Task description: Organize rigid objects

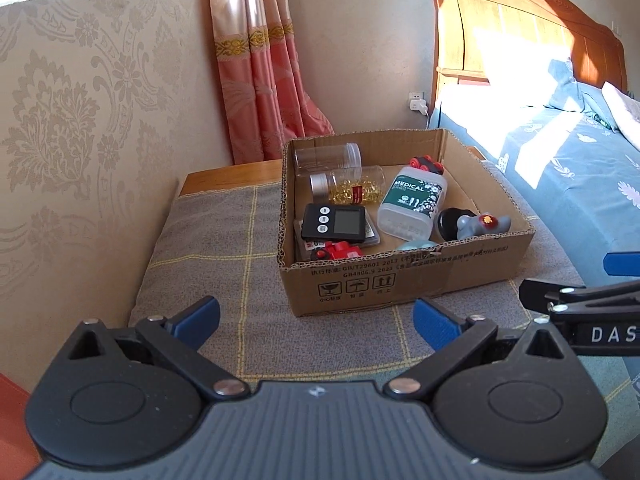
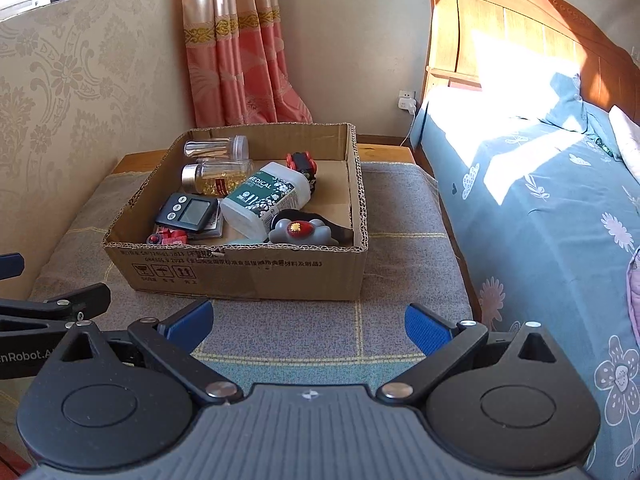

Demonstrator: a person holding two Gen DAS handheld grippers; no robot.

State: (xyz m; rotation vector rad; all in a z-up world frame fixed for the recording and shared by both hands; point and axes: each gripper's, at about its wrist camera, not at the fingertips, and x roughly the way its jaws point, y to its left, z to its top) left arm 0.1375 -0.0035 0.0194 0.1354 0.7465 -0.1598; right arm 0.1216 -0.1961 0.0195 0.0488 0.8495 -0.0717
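Up front in the left view, a grey checked cloth [image 1: 224, 232] beside a bed [image 1: 560, 152] carries the box [image 1: 400, 276]; the left gripper [image 1: 316, 316] hangs wide, empty, angled down. A white bottle [image 1: 412, 208] lies inside, cap away.

From the right view, the right gripper [image 2: 308, 324] gapes wide, empty, before the box [image 2: 240, 268]; the bottle [image 2: 264, 200] lies slantwise.

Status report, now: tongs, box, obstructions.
Left tongs open, empty. Right tongs open, empty. Cardboard box full of items, ahead on grey cloth. Nothing in the way.
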